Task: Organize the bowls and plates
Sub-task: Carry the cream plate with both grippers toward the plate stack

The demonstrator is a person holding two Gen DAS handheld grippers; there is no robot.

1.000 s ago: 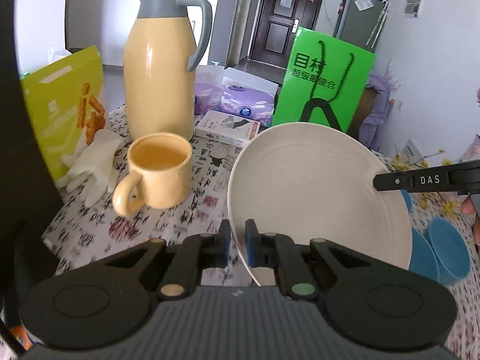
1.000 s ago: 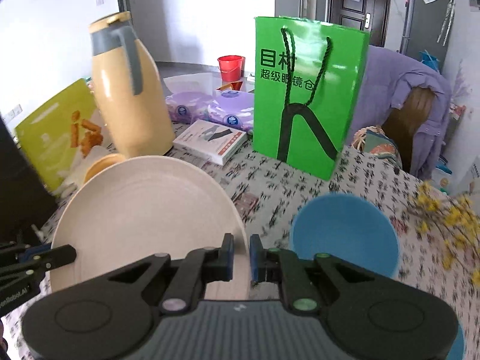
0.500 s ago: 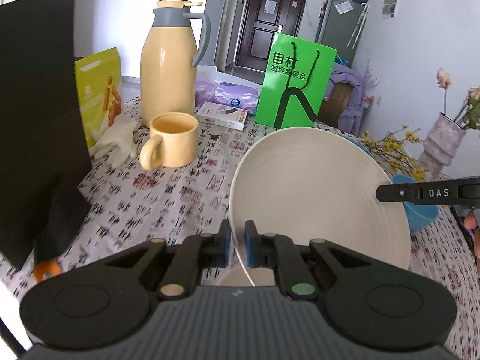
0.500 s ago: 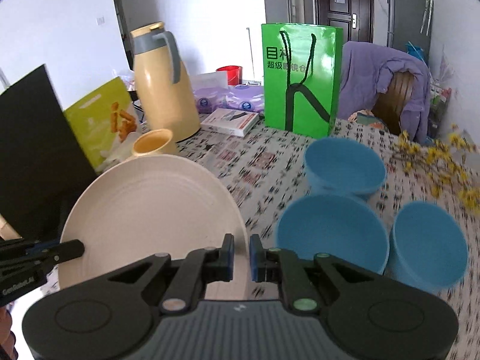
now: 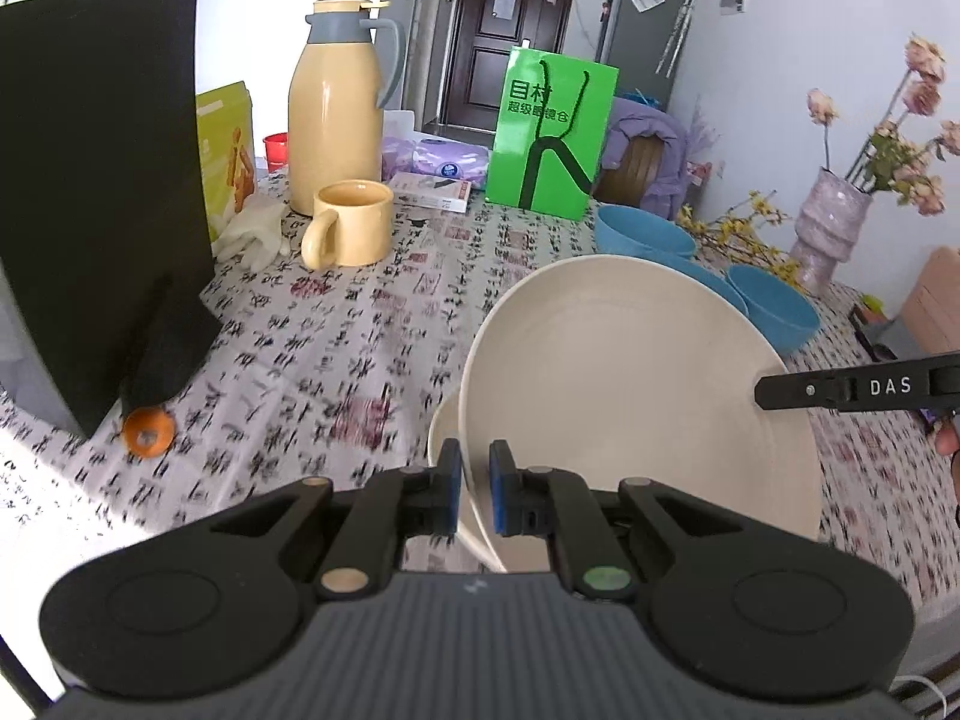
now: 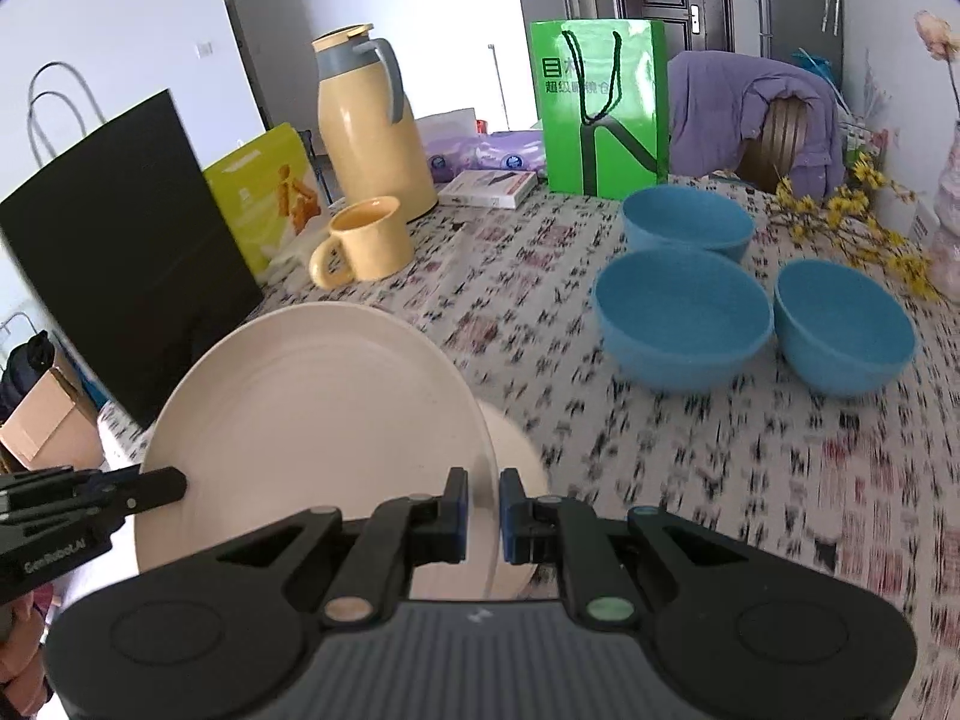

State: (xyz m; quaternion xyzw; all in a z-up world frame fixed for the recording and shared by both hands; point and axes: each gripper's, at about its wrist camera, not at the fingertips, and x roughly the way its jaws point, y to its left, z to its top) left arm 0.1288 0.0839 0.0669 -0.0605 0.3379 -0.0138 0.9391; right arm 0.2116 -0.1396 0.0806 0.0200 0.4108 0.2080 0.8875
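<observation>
A cream plate (image 5: 630,390) hangs tilted above the table, held by both grippers at opposite rims. My left gripper (image 5: 474,468) is shut on its near rim in the left wrist view. My right gripper (image 6: 477,498) is shut on the other rim of the same plate (image 6: 312,420). A second cream plate (image 5: 441,432) lies on the tablecloth just beneath, mostly hidden; the right wrist view shows its edge (image 6: 519,456). Three blue bowls (image 6: 687,222) (image 6: 681,318) (image 6: 843,324) sit upright close together to the right.
A yellow thermos (image 5: 336,108), yellow mug (image 5: 354,231) and green paper bag (image 5: 549,138) stand at the back. A black bag (image 5: 102,180) rises on the left with an orange ring (image 5: 147,432) at its foot. A vase with flowers (image 5: 825,240) stands far right.
Both grippers have pulled back together with the plate, away from the thermos and mug. The blue bowls and the second plate under the held one have come into view.
</observation>
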